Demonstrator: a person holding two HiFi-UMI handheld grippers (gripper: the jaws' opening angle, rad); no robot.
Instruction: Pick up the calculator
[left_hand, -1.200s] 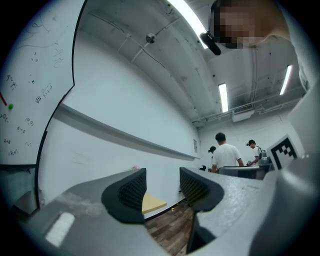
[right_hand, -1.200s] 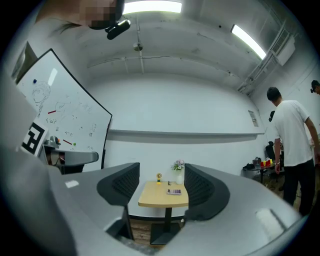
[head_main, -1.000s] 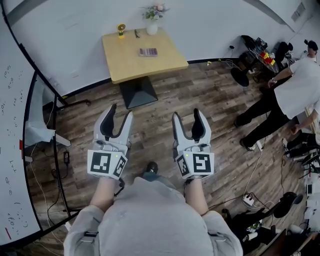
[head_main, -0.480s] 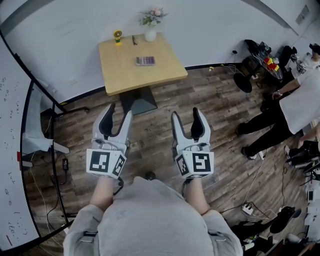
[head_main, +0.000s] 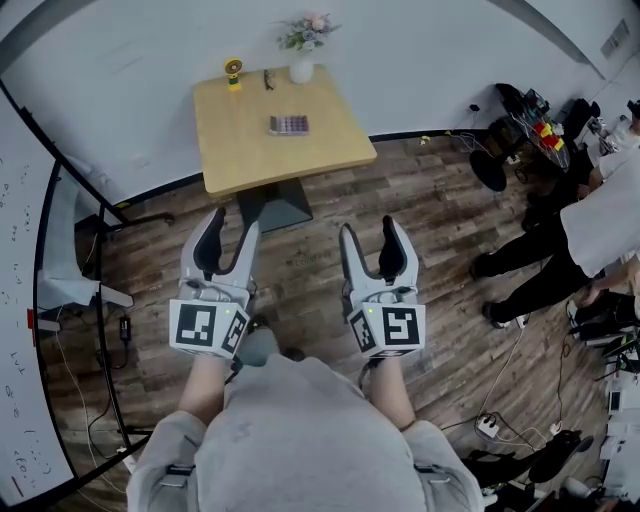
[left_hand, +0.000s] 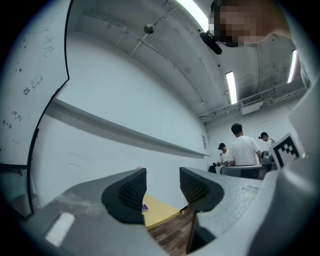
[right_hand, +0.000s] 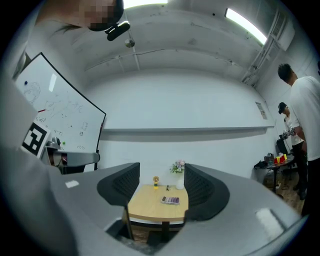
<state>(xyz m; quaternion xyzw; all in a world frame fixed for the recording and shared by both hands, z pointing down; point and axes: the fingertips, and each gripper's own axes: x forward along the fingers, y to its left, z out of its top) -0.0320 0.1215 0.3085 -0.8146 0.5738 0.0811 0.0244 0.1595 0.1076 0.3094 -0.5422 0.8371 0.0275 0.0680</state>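
my left gripper (head_main: 232, 225) has its jaws wide apart with nothing between the pads, and the jaws of my right gripper (head_main: 368, 230) gape empty the same way. both hang over the wood floor (head_main: 430, 210), well short of the near edge of the table (head_main: 240, 150). the calculator (head_main: 288, 125) lies flat near the table's middle, slightly toward the far edge, its long axis running along that edge. i cannot tell which end is its top. a flower vase (head_main: 302, 68) stands at the far edge.

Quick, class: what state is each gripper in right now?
Left gripper: open, holding nothing.
Right gripper: open, holding nothing.
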